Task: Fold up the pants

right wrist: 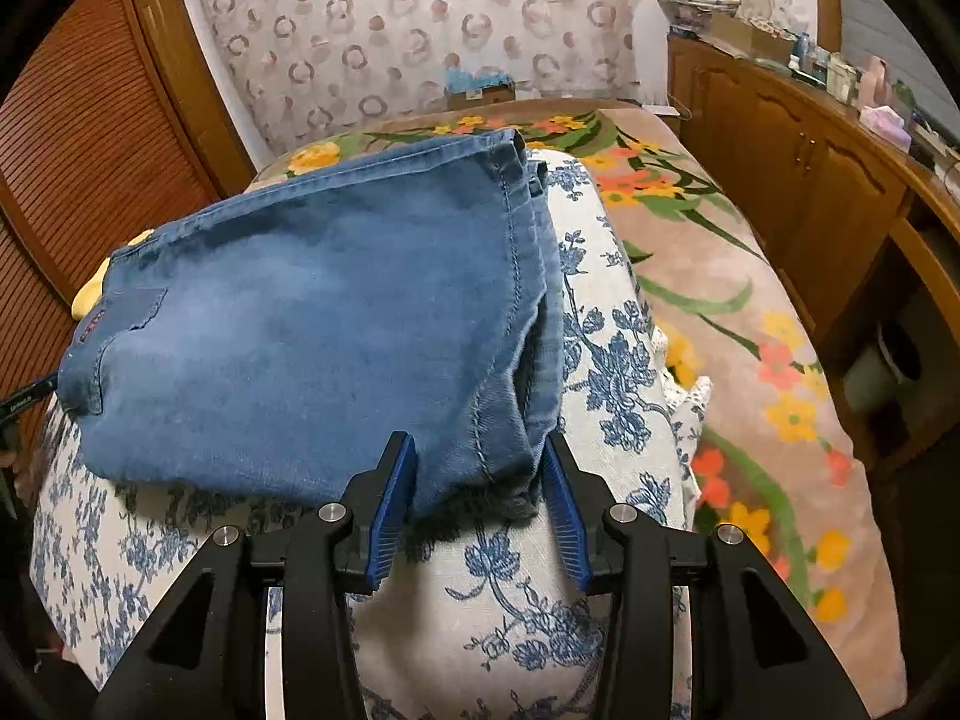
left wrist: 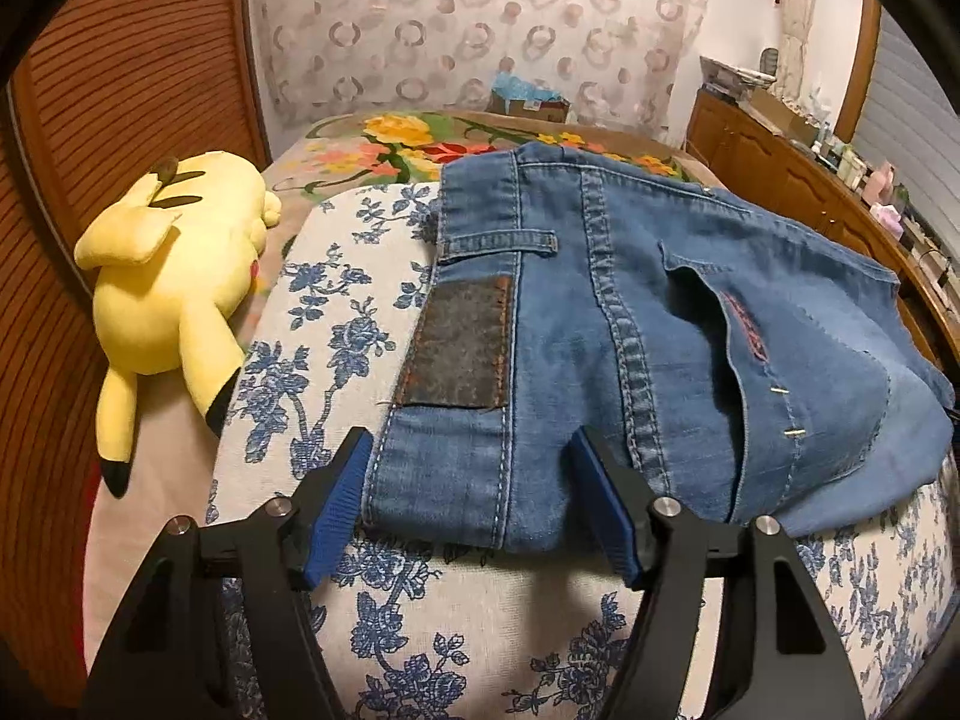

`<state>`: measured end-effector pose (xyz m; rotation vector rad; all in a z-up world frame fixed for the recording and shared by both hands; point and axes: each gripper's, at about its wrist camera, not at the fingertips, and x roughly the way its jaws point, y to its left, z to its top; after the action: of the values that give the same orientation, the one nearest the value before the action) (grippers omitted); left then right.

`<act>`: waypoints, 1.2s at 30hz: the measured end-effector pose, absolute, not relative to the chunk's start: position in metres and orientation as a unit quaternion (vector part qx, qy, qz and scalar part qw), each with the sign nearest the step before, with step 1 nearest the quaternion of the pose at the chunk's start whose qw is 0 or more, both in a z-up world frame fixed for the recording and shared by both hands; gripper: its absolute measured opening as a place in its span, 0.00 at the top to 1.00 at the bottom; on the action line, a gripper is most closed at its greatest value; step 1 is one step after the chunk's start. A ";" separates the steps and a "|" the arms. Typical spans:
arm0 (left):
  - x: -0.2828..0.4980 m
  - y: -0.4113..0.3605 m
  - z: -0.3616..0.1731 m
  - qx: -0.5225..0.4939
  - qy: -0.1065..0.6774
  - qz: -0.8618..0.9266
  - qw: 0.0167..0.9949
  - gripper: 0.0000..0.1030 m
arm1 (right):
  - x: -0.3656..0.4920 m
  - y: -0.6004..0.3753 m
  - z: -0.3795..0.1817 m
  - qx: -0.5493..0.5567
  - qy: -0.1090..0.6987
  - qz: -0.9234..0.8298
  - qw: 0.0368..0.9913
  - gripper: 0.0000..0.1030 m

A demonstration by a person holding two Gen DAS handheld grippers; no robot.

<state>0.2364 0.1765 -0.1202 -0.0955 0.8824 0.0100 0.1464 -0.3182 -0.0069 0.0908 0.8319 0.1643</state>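
Two grippers are being held with fingers apart: left gripper (left wrist: 471, 450) at the jeans (left wrist: 600, 330) waistband, right gripper (right wrist: 480, 450) at the hems, near the floral cushion's (right wrist: 540, 630) front edge.

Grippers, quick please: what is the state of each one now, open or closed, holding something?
Left gripper: jaws open, astride the waistband end of the jeans, not clamped.
Right gripper: jaws open around the jeans' hem corner, holding nothing.

The left gripper (left wrist: 471, 450) hangs spread wide over the waistband of the folded blue jeans (left wrist: 630, 324) on the floral cushion (left wrist: 312, 324), a yellow Pikachu plush (left wrist: 174, 294) at nine o'clock.
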 end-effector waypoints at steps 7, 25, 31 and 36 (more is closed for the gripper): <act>0.236 0.172 -0.119 -0.053 0.426 -0.023 0.903 0.72 | 0.143 -0.311 -0.009 0.032 0.396 0.078 0.914 0.63; 0.200 0.163 -0.056 -0.019 0.350 -0.006 0.937 0.92 | 0.122 -0.314 0.025 0.014 0.333 0.093 0.938 0.86; 0.172 0.166 -0.044 -0.020 0.333 -0.001 0.943 0.93 | 0.103 -0.316 0.028 0.011 0.314 0.100 0.944 0.86; 0.138 0.169 -0.033 -0.017 0.315 0.005 0.949 0.93 | 0.085 -0.316 0.020 0.011 0.305 0.107 0.946 0.86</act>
<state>0.1380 0.1690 -0.0334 -0.0353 0.6408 0.0110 0.0854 -0.3155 0.0199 0.0233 0.6212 0.2189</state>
